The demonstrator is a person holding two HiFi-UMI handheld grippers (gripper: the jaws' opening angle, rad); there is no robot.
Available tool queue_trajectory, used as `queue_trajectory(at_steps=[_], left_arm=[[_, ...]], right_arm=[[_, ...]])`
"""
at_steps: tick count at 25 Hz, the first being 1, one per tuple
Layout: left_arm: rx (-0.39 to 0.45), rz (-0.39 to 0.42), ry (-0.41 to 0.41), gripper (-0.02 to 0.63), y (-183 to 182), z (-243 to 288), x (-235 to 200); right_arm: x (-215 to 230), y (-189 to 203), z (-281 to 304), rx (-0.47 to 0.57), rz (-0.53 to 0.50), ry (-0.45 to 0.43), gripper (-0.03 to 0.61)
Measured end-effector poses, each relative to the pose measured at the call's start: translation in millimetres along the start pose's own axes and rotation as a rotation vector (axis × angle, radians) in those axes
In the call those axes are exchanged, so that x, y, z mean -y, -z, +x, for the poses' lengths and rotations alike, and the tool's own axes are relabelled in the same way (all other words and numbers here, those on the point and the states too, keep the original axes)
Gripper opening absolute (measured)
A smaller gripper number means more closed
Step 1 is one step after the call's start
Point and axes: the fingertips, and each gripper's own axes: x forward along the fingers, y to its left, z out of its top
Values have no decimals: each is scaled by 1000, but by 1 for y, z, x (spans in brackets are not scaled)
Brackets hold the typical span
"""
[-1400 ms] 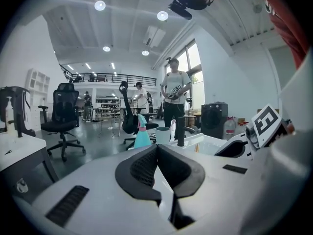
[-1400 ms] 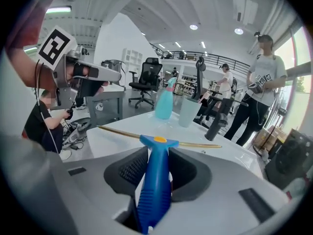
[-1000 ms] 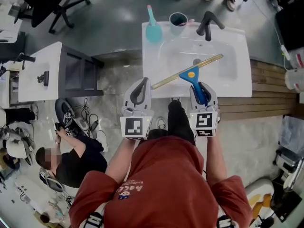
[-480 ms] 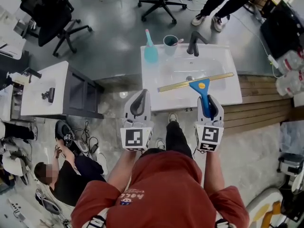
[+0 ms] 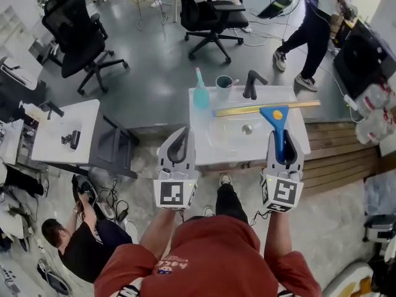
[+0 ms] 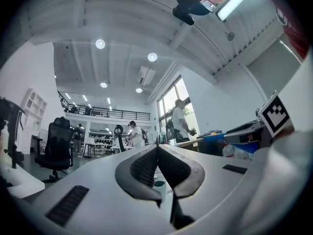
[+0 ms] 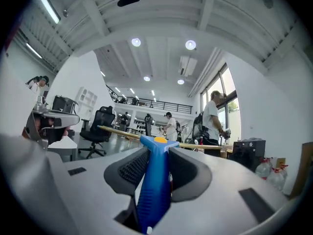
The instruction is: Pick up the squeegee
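The squeegee has a blue handle (image 5: 279, 130) and a long gold blade (image 5: 266, 108), and it hangs in the air above the white sink (image 5: 204, 148). My right gripper (image 5: 283, 148) is shut on the blue handle. In the right gripper view the handle (image 7: 155, 180) runs up between the dark pads and the blade (image 7: 120, 130) lies across, far ahead. At the left of the head view my left gripper (image 5: 178, 145) is shut with nothing in it. Its pads meet (image 6: 157, 153) in the left gripper view.
On the sink's back rim stand a black tap (image 5: 252, 83), a cup (image 5: 223, 86) and a teal bottle (image 5: 200, 95). A white table (image 5: 62, 135) stands at the left and wooden decking (image 5: 334, 153) at the right. Office chairs (image 5: 210, 14), a standing person (image 5: 303, 36) and a seated person (image 5: 68, 240) are around.
Both grippers have risen. The right one carried the squeegee up from the sink, and its blade has turned from slanted to nearly level. The view has swung toward the room.
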Motion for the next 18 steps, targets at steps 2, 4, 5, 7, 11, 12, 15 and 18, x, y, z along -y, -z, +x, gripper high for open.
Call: queue_trajectory(at_steps=[2, 4, 5, 7, 11, 12, 15, 18], left_arm=[[38, 10, -2, 17, -21, -3, -4], [85, 10, -9, 17, -43, -7, -8], [106, 14, -11, 17, -53, -9, -9], [142, 36, -11, 17, -71, -11, -9], [210, 69, -23, 17, -99, -15, -12], [217, 75, -25, 17, -103, -16, -12], [245, 108, -20, 17, -108, -23, -12], [257, 127, -24, 17, -106, -26, -11]], right_arm=[[2, -23, -4, 47, 3, 18, 141], [5, -45, -8, 99, 10, 32, 141], [7, -56, -11, 125, 11, 36, 141], [10, -76, -16, 175, 7, 43, 141], [12, -106, -25, 255, -7, 68, 141], [12, -112, -28, 274, -9, 79, 141], [12, -127, -42, 345, -9, 121, 141], [8, -129, -49, 381, -17, 135, 141]])
